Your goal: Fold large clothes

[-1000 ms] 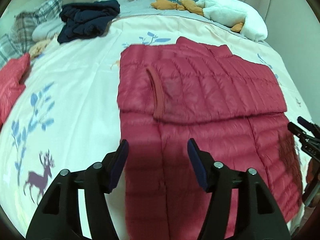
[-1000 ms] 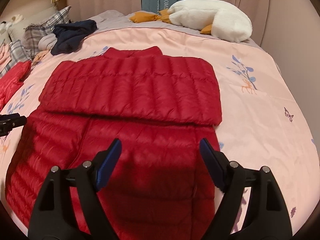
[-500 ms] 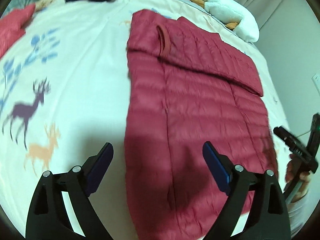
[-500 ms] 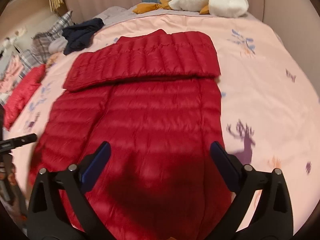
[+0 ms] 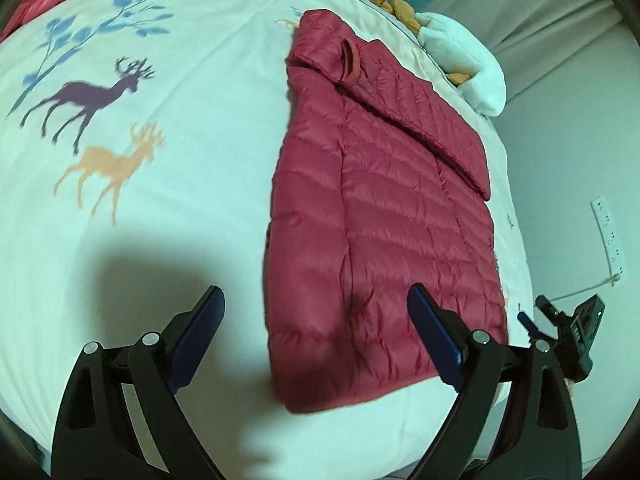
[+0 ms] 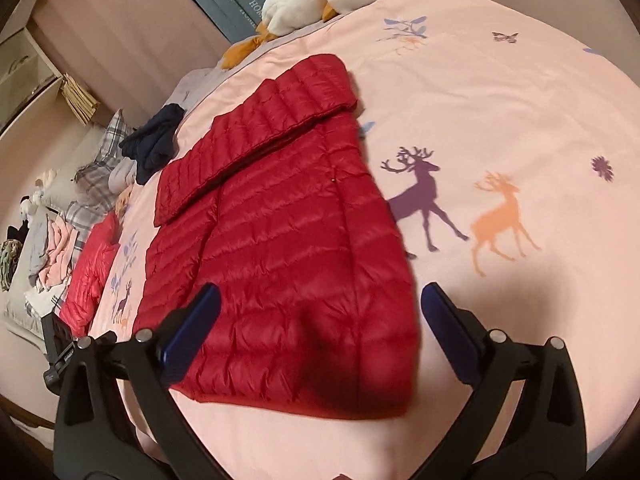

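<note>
Red puffer jacket (image 6: 288, 248) — flat on bed (image 6: 500, 128)

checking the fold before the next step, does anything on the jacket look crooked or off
Nothing stands out. The red jacket lies flat on the bed cover, its top part folded down in a fairly straight band. Both grippers, left and right, are open above its bottom hem, not touching it.

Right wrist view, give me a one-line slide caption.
Open right gripper hovers above the hem of a red puffer jacket, sleeves folded across, on a deer-print bedspread.
</note>
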